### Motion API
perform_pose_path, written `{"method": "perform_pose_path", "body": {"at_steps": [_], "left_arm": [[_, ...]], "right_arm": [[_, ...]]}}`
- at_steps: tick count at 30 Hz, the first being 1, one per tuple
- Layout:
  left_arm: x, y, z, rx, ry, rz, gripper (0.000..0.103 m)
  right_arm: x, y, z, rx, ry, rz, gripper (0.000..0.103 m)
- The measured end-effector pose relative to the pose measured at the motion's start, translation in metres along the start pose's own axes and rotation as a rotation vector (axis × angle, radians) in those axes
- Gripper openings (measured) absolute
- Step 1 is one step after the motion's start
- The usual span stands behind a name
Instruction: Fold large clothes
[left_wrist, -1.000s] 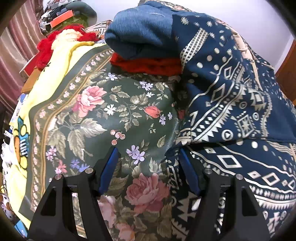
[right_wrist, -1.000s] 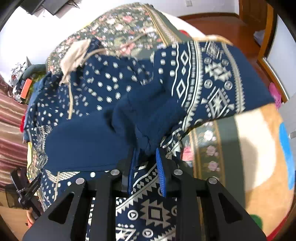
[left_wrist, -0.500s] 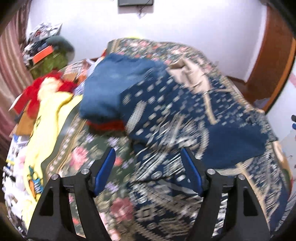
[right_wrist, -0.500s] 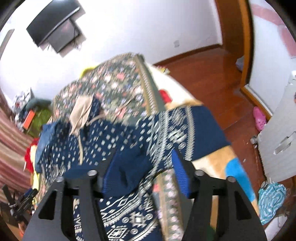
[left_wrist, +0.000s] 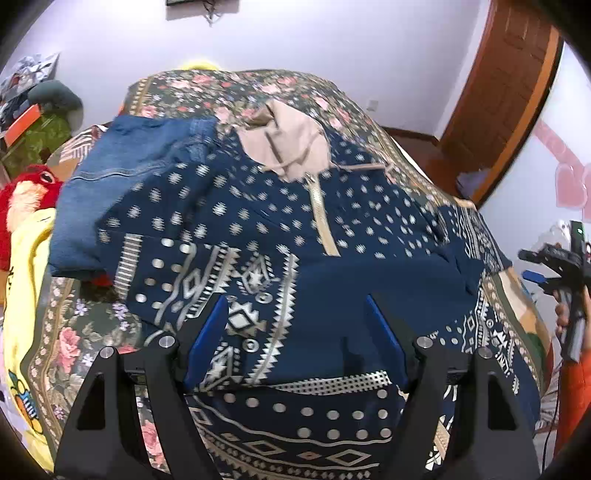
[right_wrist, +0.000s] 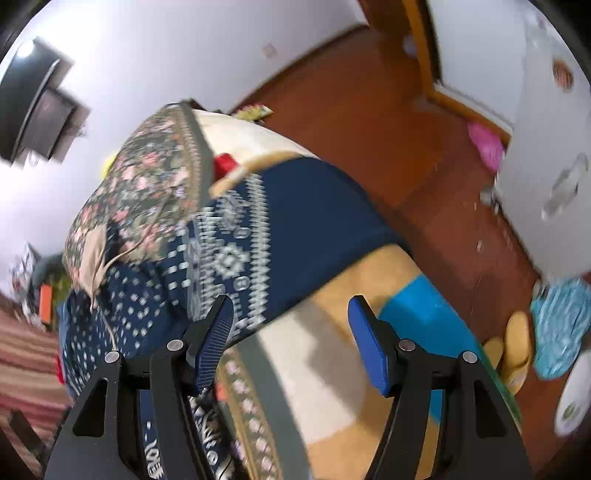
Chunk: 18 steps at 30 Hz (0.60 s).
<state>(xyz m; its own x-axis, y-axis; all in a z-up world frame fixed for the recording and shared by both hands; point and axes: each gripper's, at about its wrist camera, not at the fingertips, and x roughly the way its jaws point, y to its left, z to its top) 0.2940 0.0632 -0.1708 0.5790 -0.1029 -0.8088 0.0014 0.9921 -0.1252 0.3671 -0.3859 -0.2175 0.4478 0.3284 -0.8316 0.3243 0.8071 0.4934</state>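
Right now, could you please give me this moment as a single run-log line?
stage: between folds | left gripper: open, above navy patterned hoodie | right gripper: open, empty, over bed edge | hoodie: flat on floral bedspread, partly over folded jeans

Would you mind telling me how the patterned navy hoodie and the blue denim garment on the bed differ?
The navy hoodie carries pale geometric prints; the denim garment is plain, lighter blue. The hoodie lies spread wide, the denim is a smaller folded bundle partly beneath it. Both rest on the floral bedspread.

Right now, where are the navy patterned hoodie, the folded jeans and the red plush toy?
navy patterned hoodie (left_wrist: 280, 206): left wrist view, on its dotted chest beside the zipper.
folded jeans (left_wrist: 122, 166): left wrist view, on the top denim panel.
red plush toy (left_wrist: 37, 181): left wrist view, on its red head.
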Motion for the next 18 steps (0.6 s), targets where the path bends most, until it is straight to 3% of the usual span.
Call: {"method": "perform_pose_path", "body": {"at_steps": [8,15,18], "left_arm": [[0.018,-0.004,-0.005,0.013,0.042,0.018,0.075],[0.029,0.004,-0.004,-0.029,0.062,0.014,0.075],[0.028,0.007,-0.007,-0.039,0.06,0.019,0.075]], "right_arm": [[0.03,-0.021,0.023,0.16,0.015,0.05,0.063],[0.043,-0.012,0.041,0.153,-0.015,-0.017,0.063],[0.045,-0.006,0.046,0.121,-0.034,-0.068,0.052]]}}
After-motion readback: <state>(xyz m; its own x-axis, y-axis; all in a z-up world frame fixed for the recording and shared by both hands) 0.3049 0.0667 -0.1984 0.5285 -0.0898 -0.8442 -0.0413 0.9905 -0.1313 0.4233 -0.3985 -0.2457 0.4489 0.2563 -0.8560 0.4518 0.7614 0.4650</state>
